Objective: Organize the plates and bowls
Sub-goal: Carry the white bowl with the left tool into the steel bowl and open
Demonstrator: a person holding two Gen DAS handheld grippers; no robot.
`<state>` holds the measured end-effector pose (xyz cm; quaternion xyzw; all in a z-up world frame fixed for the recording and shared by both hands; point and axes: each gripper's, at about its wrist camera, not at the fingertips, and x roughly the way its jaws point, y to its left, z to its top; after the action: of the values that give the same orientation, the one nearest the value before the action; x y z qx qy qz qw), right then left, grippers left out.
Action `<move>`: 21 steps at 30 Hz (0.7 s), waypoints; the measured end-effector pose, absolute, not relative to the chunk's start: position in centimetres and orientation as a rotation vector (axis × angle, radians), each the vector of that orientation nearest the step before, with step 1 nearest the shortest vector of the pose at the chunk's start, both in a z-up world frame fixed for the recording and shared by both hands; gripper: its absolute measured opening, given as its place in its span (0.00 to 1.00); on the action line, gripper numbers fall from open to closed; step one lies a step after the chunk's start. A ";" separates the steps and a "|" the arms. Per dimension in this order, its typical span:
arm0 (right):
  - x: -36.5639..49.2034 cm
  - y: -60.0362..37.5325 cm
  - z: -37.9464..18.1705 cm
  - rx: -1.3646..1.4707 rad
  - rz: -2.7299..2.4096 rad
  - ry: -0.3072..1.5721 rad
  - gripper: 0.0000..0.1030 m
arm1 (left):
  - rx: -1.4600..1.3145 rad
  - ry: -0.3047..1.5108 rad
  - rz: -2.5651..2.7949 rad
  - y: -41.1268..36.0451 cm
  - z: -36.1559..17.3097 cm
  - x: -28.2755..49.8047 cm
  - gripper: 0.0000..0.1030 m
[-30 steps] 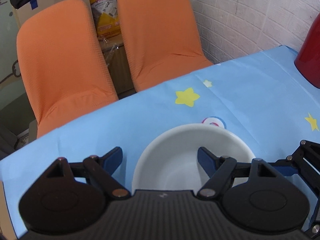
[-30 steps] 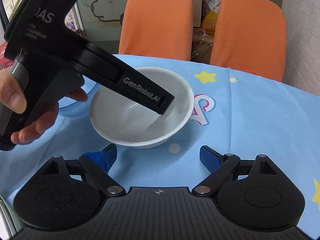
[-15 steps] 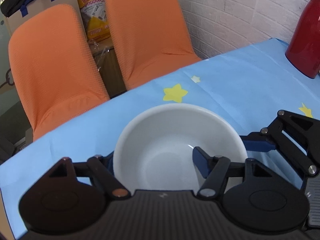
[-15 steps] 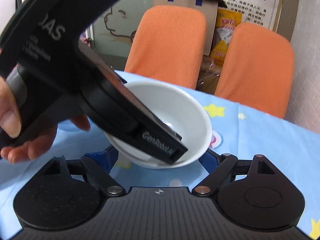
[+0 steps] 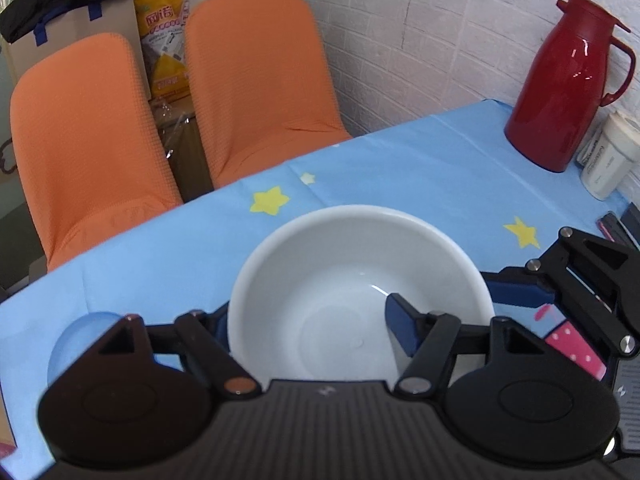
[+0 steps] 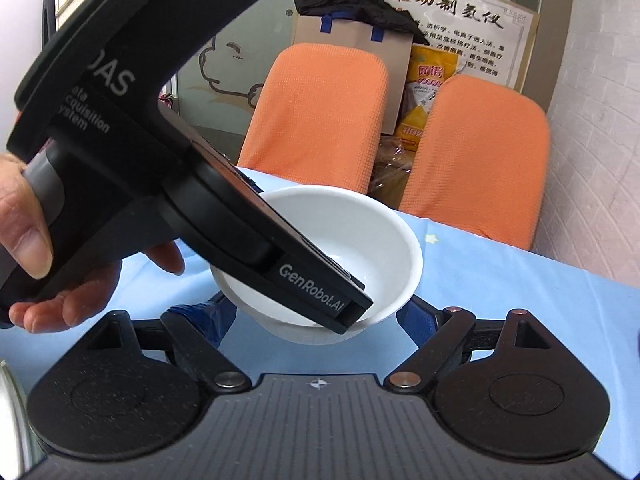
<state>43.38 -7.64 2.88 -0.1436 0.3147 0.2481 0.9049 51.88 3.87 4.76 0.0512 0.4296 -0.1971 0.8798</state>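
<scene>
Left gripper [image 5: 308,320] clamped across white bowl [image 5: 360,280] rim; right gripper [image 6: 316,316] spread wide beneath bowl.

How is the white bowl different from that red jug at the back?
The white bowl is wide, low and open; the red jug is tall and narrow, with a lid, spout and handle. The left gripper holds the bowl by its wall, one finger inside and one outside; the jug stands untouched on the blue tablecloth by the brick wall. Both are glossy.
</scene>
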 end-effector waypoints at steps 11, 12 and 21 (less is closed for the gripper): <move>31.0 -11.3 5.4 -0.265 0.472 0.646 0.72 | 0.093 0.916 -0.484 -0.1 6.3 39.2 0.67; 29.9 -11.1 5.3 -0.272 0.466 0.650 0.72 | 0.099 0.917 -0.492 -0.5 6.2 38.2 0.67; 23.7 -11.0 3.5 -0.235 0.446 0.691 0.73 | 0.158 0.930 -0.512 -2.7 3.8 31.3 0.70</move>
<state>23.70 -11.03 3.46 -0.1137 0.3349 0.2162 0.9100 31.26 -2.71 3.80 0.0751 0.4428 -0.2441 0.8595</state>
